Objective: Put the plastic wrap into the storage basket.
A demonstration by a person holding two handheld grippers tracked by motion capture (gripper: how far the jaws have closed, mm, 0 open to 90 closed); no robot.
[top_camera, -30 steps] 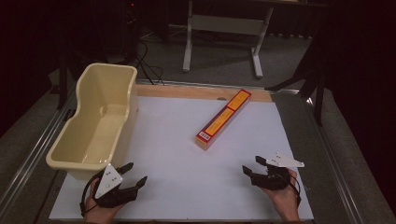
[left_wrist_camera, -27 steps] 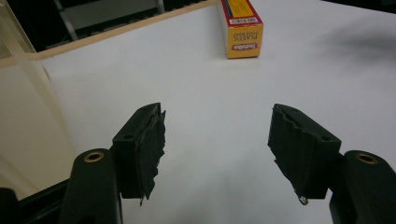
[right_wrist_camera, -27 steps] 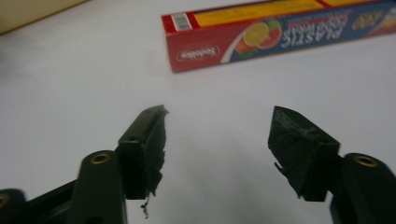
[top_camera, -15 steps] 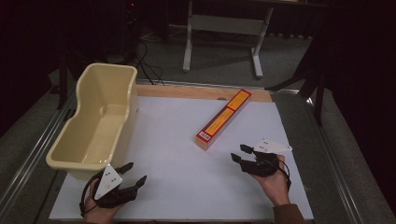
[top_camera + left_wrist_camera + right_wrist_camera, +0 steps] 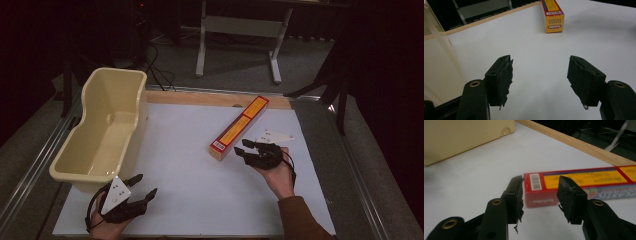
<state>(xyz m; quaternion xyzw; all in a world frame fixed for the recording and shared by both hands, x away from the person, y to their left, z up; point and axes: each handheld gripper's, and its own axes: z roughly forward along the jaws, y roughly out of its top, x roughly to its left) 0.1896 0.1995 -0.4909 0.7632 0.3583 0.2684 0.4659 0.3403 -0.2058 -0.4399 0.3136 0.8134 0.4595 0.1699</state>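
The right gripper (image 5: 248, 150) has its fingers (image 5: 515, 192) half open; they have just been closing, with nothing between them. Its tips sit just short of the near end of the box (image 5: 239, 127), not touching it. The left gripper (image 5: 141, 186) has its fingers (image 5: 501, 75) wide and empty, near the counter's (image 5: 190, 165) front left corner. The box lies diagonally right of centre, running toward the far edge. One tub (image 5: 107, 131) stands along the left edge. The counter is white; the room behind is dark. Two grippers, one box, one tub.
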